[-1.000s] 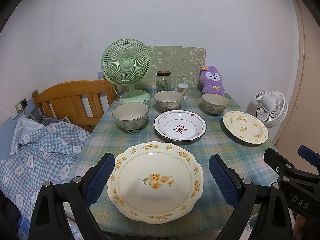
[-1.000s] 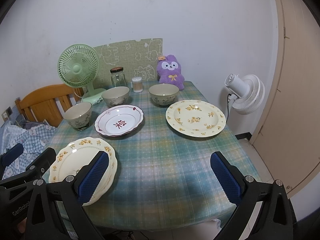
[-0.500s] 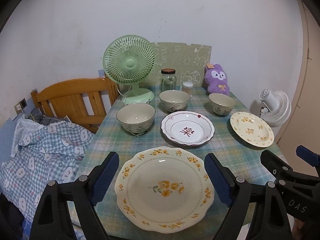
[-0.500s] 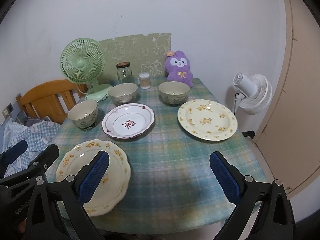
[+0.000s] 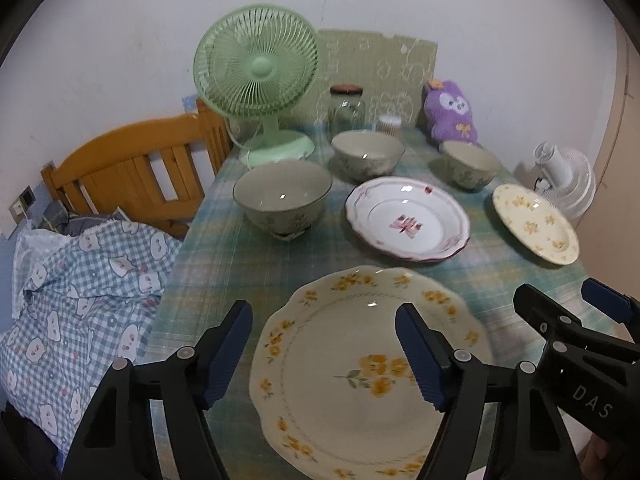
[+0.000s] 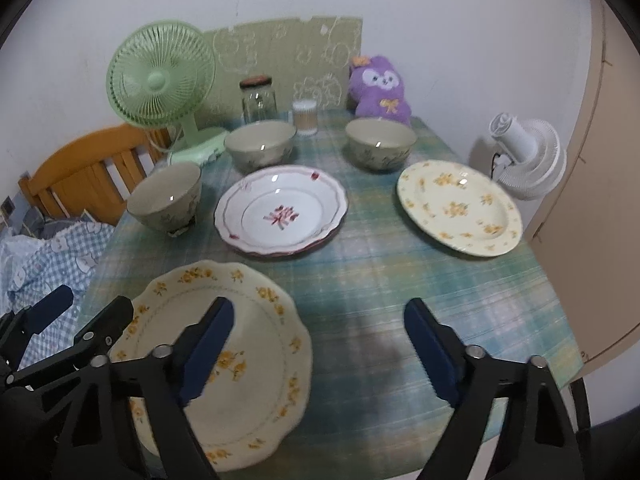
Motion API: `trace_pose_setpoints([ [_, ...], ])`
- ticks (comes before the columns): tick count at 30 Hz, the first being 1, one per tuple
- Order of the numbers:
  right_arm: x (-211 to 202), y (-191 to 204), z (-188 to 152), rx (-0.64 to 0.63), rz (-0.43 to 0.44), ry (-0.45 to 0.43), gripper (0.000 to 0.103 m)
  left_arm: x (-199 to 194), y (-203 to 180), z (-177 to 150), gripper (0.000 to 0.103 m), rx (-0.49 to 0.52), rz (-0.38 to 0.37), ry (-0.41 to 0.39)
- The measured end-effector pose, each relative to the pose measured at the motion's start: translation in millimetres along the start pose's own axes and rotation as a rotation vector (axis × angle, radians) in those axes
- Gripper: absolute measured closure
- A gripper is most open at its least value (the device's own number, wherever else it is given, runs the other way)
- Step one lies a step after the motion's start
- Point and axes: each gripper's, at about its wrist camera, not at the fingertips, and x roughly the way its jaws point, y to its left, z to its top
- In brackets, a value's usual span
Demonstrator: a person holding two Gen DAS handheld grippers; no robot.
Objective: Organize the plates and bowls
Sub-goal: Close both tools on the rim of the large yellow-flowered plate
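Note:
A scalloped cream plate with yellow flowers (image 5: 360, 360) lies at the near table edge; it also shows in the right wrist view (image 6: 248, 340). Behind it sit a white plate with red trim (image 5: 406, 222), a round yellow-flowered plate (image 5: 534, 228) at the right, and three grey-green bowls: left (image 5: 282, 198), middle (image 5: 366, 154), right (image 5: 470, 164). My left gripper (image 5: 324, 354) is open, its left finger off the plate's left rim and its right finger over the plate. My right gripper (image 6: 320, 352) is open and empty over the tablecloth beside that plate.
A green desk fan (image 5: 258, 68), a glass jar (image 5: 346, 108), a cotton-swab tub (image 5: 390, 124) and a purple plush (image 5: 450, 114) line the back. A wooden chair (image 5: 132, 172) with checked bedding (image 5: 80, 300) is left; a white fan (image 6: 524, 156) and door are right.
Both grippers have moved forward and lower toward the table; the dishes look larger. The left gripper's fingers have narrowed from straddling the near plate to standing around its left part. No dish has moved.

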Motion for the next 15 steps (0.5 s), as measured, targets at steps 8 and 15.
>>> trace_pose_setpoints([
  [8,46,24,-11,-0.008,-0.02,0.112,0.023,51,21,-14,0.036,-0.01,0.005,0.14],
  [15,79,31,-21,0.001,-0.056,0.202,0.029,82,30,-23,0.042,-0.024,-0.025,0.219],
])
